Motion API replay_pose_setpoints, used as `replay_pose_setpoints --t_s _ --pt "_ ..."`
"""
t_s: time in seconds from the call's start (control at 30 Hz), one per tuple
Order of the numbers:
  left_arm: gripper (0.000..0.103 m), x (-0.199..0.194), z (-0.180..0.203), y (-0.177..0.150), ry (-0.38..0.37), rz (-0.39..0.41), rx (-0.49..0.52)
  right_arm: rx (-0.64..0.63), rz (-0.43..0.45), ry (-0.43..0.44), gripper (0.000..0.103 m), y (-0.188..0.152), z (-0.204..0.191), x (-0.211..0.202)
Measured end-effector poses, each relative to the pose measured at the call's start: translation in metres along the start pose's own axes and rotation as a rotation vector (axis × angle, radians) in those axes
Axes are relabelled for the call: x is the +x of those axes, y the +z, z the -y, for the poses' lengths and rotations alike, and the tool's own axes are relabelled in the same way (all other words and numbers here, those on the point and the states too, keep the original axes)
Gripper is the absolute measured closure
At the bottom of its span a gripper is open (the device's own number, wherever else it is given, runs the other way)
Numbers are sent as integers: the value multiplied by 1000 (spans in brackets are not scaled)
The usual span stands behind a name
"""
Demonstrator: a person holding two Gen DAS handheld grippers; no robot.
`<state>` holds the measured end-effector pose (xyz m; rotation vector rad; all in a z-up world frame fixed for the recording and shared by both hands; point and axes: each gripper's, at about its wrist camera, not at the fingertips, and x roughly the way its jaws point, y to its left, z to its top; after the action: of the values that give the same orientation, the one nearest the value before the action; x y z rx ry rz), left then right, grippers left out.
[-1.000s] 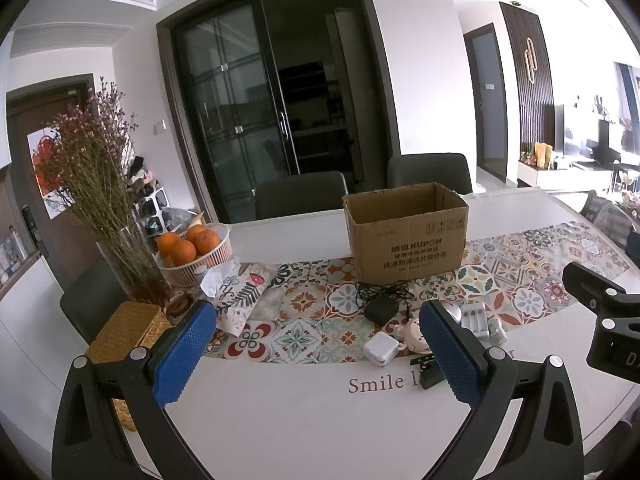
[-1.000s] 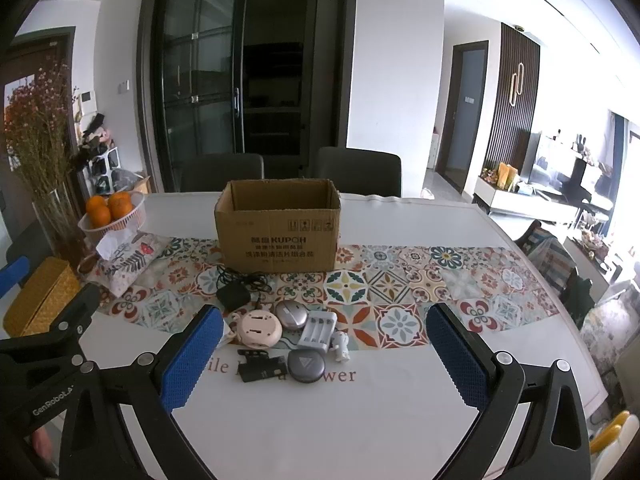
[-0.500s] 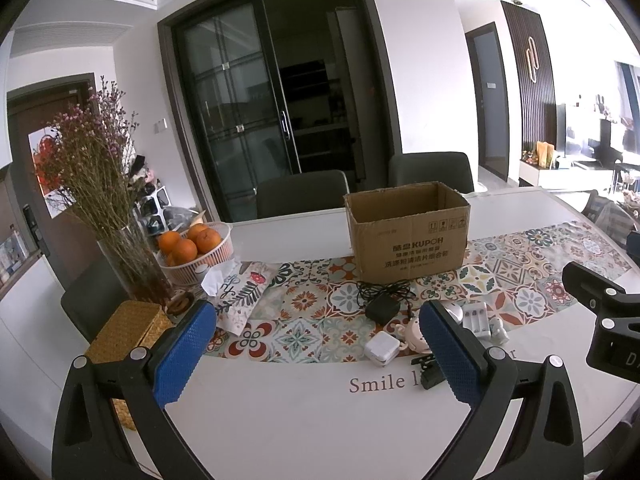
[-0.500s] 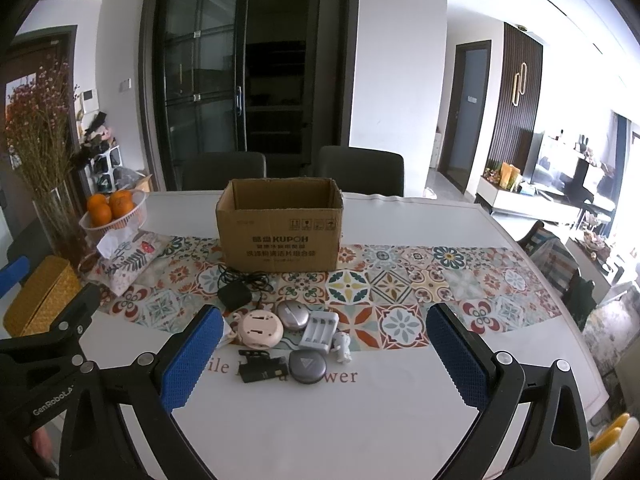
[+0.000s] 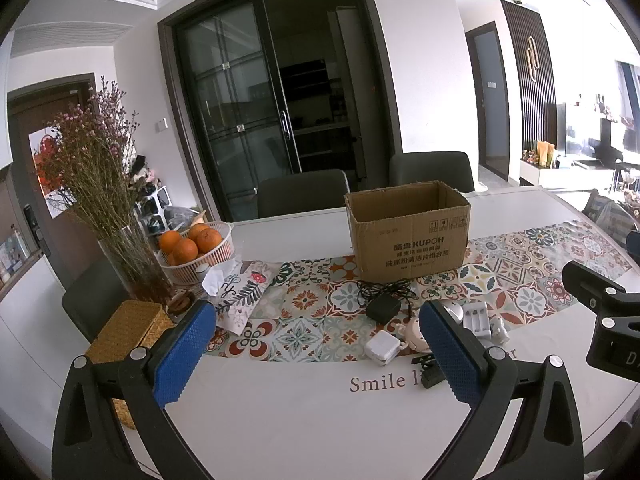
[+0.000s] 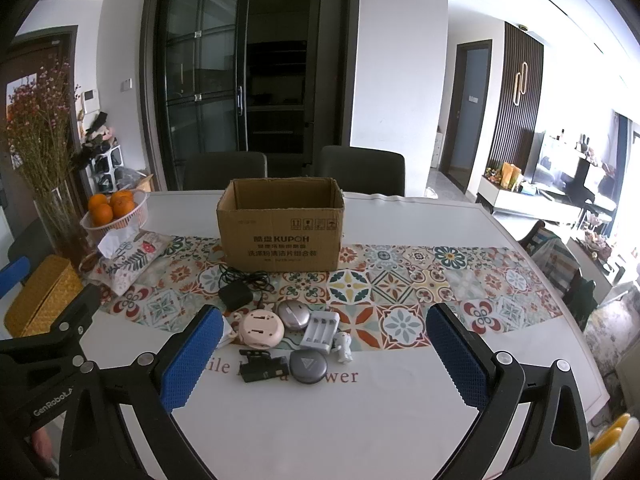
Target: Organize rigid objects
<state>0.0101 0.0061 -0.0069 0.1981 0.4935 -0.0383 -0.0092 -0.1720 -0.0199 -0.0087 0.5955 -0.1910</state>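
Observation:
An open cardboard box [image 6: 280, 232] stands on the patterned runner, also in the left wrist view [image 5: 406, 236]. In front of it lie small rigid items: a black adapter with cable [image 6: 235, 295], a pink round case [image 6: 262, 328], a grey oval case [image 6: 293, 313], a white battery charger [image 6: 320, 330], a dark round puck [image 6: 308, 366], a black clip [image 6: 262, 368], a small white figure [image 6: 343, 346] and a white plug [image 5: 382, 347]. My left gripper [image 5: 316, 356] and right gripper [image 6: 324, 360] are both open and empty, held above the table's near side.
A basket of oranges [image 5: 196, 252], a vase of dried flowers [image 5: 132, 268], a fabric tissue pouch [image 5: 244, 292] and a woven box [image 5: 124, 332] stand at the left. Two dark chairs [image 6: 360, 168] are behind the table. The table edge curves away at the right [image 6: 560, 312].
Both views shifted very slightly; the grippers stay open and nothing on the table has moved.

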Motion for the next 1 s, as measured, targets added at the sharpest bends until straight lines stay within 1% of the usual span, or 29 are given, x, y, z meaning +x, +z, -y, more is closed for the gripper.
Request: replay_pose_setpoints --t_s 1.0 --pt "0 0 5 -2 -5 -5 6 0 -5 2 0 -2 -1 6"
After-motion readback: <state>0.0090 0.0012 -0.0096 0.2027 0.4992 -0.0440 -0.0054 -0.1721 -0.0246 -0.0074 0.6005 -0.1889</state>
